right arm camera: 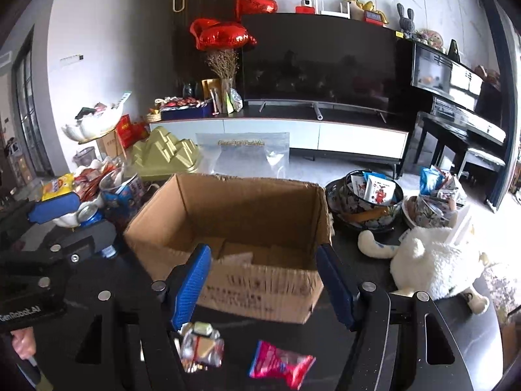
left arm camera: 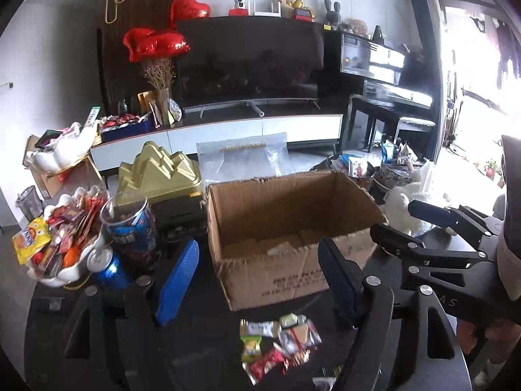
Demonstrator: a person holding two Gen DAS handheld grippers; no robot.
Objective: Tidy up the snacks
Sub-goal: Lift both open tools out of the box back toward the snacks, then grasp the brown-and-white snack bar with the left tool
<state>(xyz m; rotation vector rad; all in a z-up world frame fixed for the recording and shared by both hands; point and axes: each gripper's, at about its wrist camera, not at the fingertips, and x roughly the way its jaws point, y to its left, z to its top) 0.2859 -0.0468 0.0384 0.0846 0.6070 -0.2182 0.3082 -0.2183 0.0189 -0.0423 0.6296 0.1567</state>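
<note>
Both hand-held grippers gape over snacks (left arm camera: pixel 280 342) before cardboard box (left arm camera: pixel 286 228).

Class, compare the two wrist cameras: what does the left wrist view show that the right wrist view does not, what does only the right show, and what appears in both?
Only the left wrist view shows the yellow-green candy packet and the whole blue can.

Only the right wrist view shows the patterned bowl of packets and the whole white plush toy.

Both show the open cardboard box, the silver snack packet, and the other, open gripper: right gripper, left gripper.
</note>
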